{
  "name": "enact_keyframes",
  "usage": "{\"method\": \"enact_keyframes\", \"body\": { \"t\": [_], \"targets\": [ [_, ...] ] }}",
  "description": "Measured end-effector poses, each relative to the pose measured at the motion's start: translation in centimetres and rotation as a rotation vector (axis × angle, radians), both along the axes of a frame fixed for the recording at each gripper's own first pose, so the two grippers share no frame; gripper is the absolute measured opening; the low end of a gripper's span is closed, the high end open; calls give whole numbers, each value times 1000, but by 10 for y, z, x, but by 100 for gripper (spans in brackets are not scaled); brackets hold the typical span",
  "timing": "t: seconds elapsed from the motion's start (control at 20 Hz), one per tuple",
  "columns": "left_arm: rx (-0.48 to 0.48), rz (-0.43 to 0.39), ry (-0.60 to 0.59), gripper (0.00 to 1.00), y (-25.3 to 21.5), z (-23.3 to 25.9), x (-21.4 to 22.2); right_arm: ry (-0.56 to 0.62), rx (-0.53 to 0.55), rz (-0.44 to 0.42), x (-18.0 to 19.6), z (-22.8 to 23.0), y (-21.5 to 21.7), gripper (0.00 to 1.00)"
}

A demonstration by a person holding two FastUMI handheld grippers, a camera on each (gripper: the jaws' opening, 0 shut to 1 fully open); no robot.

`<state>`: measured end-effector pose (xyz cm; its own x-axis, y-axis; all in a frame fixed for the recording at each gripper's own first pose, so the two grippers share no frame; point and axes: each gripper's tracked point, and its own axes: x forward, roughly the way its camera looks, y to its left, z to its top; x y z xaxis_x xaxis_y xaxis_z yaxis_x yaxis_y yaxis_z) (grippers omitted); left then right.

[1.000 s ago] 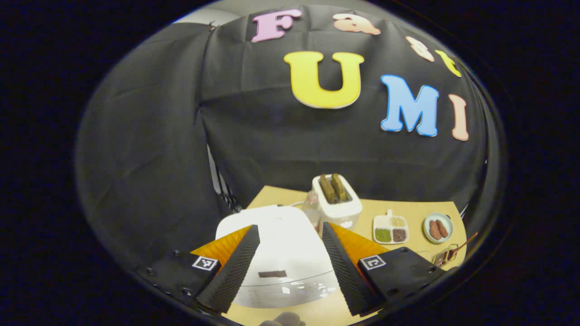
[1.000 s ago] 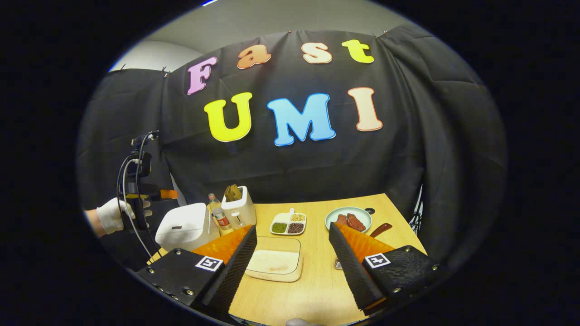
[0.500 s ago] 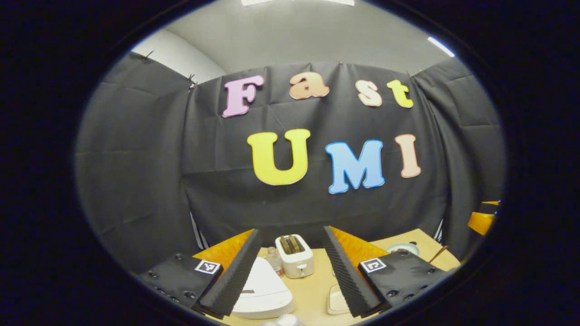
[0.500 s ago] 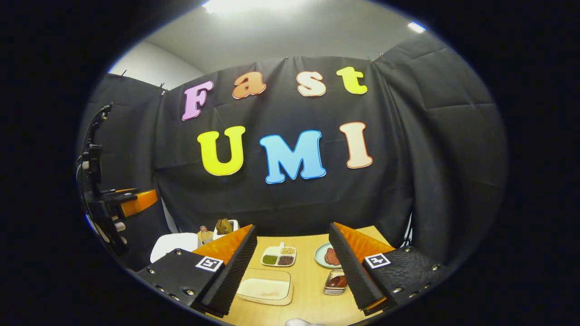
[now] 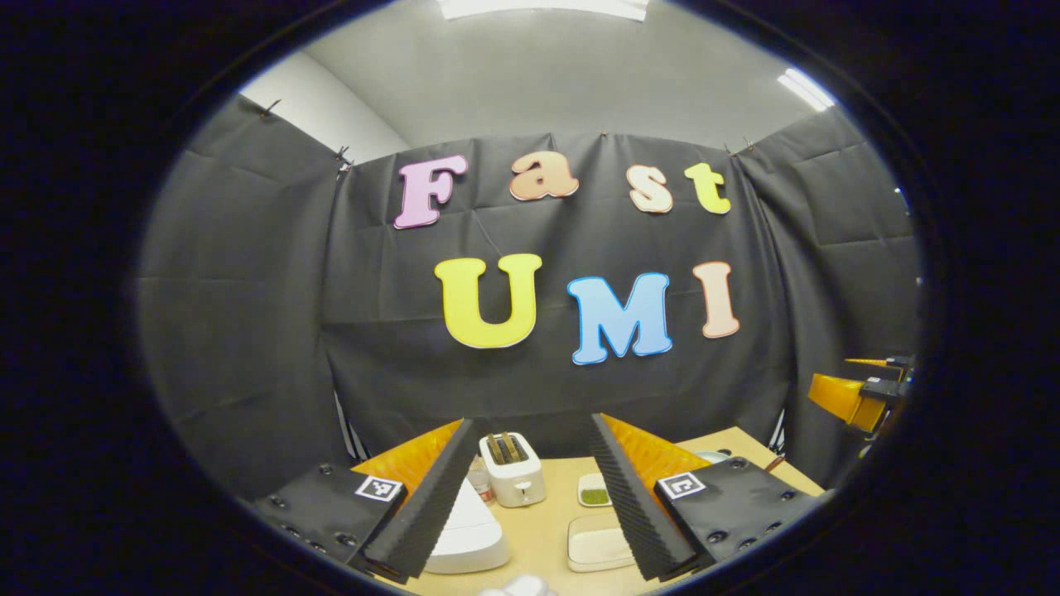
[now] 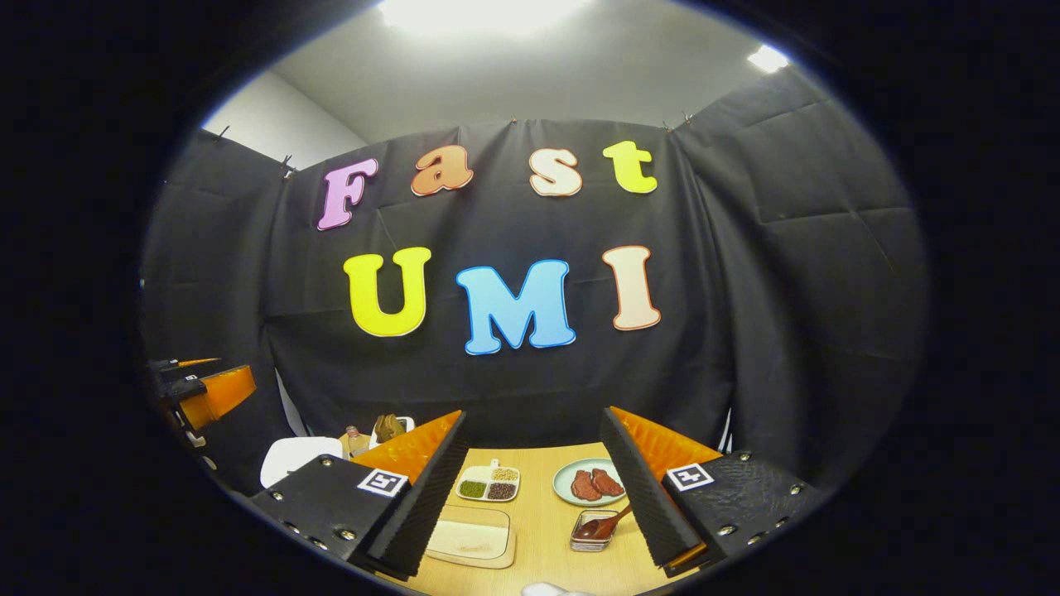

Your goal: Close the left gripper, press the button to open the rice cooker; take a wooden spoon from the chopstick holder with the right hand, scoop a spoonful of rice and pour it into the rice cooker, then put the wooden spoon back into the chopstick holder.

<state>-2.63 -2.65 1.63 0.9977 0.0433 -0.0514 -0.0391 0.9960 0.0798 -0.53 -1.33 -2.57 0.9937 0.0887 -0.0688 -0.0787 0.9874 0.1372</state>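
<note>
Both grippers raised over the table, jaws wide and empty.

Left gripper view: the left gripper (image 5: pixel 530 497) gapes, holding nothing; the closed rice cooker (image 5: pixel 468 534) sits below its left finger.
Right gripper view: the right gripper (image 6: pixel 534 497) gapes empty; the wooden spoon (image 6: pixel 609 523) rests in the chopstick holder (image 6: pixel 590 534) by its right finger.

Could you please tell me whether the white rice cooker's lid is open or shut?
Shut: the white rice cooker has its lid lying flat on the body in the left gripper view.

1 rice cooker (image 5: pixel 464 534) | 1 toaster (image 5: pixel 513 480) | 1 bottle (image 6: pixel 356 441) | 2 meat slices (image 6: pixel 596 484)
</note>
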Motion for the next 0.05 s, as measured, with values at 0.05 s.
{"method": "enact_keyframes", "body": {
  "t": [0.05],
  "targets": [
    [-5, -3, 0, 96, 0, 0, -1, -4, -4, 2, -1, 2, 1, 98]
  ]
}}
